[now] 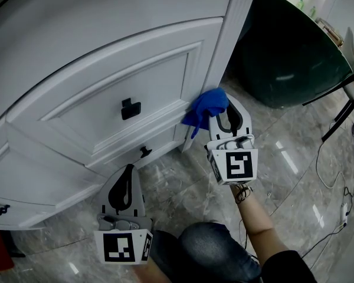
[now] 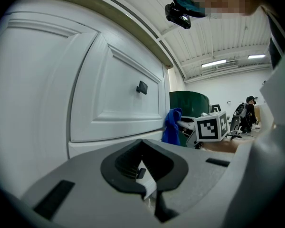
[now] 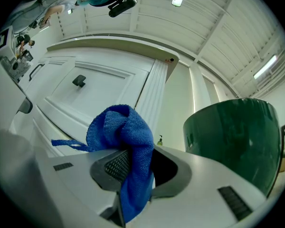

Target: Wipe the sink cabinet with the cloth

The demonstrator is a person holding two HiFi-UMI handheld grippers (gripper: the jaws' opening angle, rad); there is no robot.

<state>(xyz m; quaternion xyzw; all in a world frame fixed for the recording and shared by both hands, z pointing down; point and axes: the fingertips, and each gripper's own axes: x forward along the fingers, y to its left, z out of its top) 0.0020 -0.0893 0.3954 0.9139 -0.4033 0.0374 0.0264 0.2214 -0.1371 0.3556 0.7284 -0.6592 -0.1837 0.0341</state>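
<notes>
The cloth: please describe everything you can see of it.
The cloth is bright blue, looks like terry, and is bunched. The right gripper is shut on its middle: a fold bulges beyond the jaws, a thin strip sticks out sideways, one end hangs between them. It seems to touch the cabinet door at its lower right corner.

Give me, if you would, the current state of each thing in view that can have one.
right gripper: shut on the cloth.
cloth: bunched up, clamped between the jaws, held against the right edge of the cabinet front.
left gripper: shut, with nothing between its jaws, held off the cabinet.
cabinet door: closed, with its black handle untouched.
</notes>
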